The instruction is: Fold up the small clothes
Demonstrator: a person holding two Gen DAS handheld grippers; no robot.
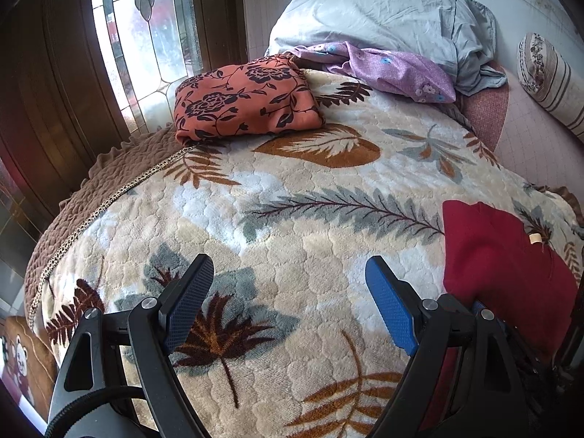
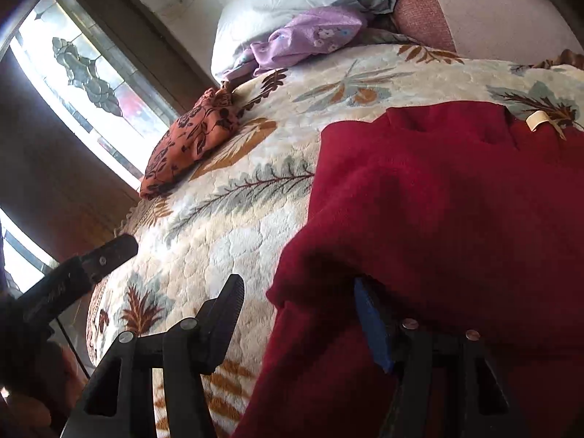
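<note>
Left wrist view: I am holding my left tongs (image 1: pixel 288 304) open and empty over the leaf blanket (image 1: pixel 292 197), waiting beside the red sweater (image 1: pixel 500 255).
Right wrist view: my right tongs (image 2: pixel 297 315) are parted, gripping nothing, at the sweater's near edge, ready to pinch it.

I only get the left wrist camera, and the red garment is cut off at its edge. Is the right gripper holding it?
Observer: No. The right gripper is open, and the near edge of the red garment is draped over its blue-padded finger.
Operator: Which way does the garment lie?
Observer: Its neck opening points away, toward the pillow.
Operator: Does that camera see my gripper?
Observer: Yes. One finger of the left gripper shows at its left edge.
</note>
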